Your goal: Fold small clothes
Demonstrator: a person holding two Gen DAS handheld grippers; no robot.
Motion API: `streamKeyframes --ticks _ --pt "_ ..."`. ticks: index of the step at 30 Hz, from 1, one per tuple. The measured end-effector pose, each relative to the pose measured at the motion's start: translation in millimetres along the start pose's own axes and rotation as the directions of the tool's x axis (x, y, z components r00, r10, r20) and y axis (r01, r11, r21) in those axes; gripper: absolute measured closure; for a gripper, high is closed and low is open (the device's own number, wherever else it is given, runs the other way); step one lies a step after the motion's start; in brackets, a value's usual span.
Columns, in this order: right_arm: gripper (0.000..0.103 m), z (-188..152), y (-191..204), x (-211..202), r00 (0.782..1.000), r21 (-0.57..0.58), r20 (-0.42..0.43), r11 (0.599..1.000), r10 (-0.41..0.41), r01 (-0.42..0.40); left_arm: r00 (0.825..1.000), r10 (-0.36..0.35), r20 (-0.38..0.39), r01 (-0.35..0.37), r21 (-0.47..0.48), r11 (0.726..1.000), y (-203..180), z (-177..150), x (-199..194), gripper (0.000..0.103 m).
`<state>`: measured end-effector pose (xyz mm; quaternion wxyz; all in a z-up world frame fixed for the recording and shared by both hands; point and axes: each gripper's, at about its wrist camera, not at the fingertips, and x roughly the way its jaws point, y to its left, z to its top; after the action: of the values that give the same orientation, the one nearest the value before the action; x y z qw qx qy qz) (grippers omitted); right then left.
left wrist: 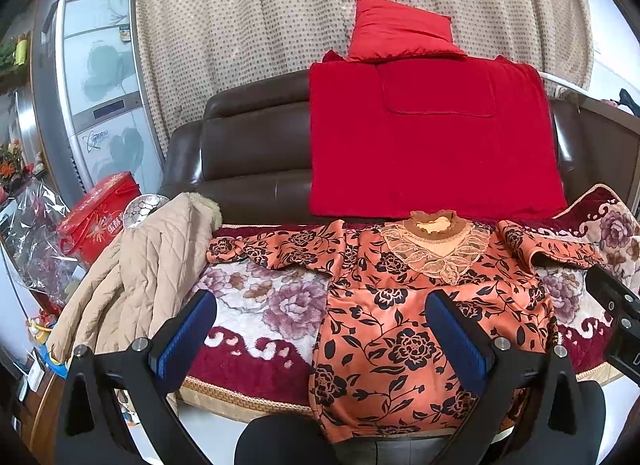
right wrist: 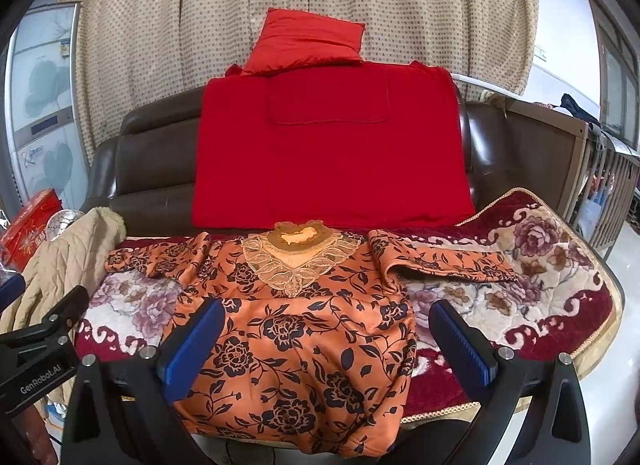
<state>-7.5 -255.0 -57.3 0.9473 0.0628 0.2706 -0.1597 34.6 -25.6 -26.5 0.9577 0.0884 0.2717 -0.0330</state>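
Orange floral top [right wrist: 304,329] lying spread flat on the sofa's flowered blanket [right wrist: 532,265].
You are holding your left hand-held gripper [left wrist: 320,333] and right hand-held gripper [right wrist: 326,335] wide apart above it, gripping nothing.

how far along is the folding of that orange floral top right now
Done: the orange floral top lies spread flat, lace collar away from the grippers, both sleeves out sideways. In hand: nothing; the left gripper and right gripper hover open above it. Left: every fold, sleeves and body.
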Motion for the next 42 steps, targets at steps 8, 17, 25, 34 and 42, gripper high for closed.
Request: streamKeyframes --ticks 8,17,25,34,42 --pt "0.0 0.4 4.9 0.1 1.0 -0.012 -0.003 1.0 -0.008 0.008 1.0 0.0 -0.002 0.0 -0.003 1.0 1.1 0.1 0.7 0.0" --pt "0.0 0.4 5.3 2.6 0.999 -0.025 -0.007 0.999 -0.032 0.031 1.0 0.002 -0.005 -0.002 -0.003 1.0 1.0 0.2 2.1 0.0" --pt "0.0 -1.3 6.7 7.2 0.999 -0.039 -0.016 0.999 -0.038 0.038 1.0 0.005 -0.009 -0.005 -0.003 1.0 1.9 -0.1 4.6 0.0" --pt "0.0 -2.6 11.0 12.6 0.999 -0.054 -0.028 0.998 -0.032 0.03 1.0 0.01 -0.018 -0.011 -0.009 1.0 4.3 -0.6 8.8 0.0" --pt "0.0 -6.3 23.4 20.3 0.999 -0.085 -0.054 0.996 -0.002 -0.002 0.999 0.023 -0.03 -0.024 -0.023 0.999 11.2 -1.5 15.3 0.0"
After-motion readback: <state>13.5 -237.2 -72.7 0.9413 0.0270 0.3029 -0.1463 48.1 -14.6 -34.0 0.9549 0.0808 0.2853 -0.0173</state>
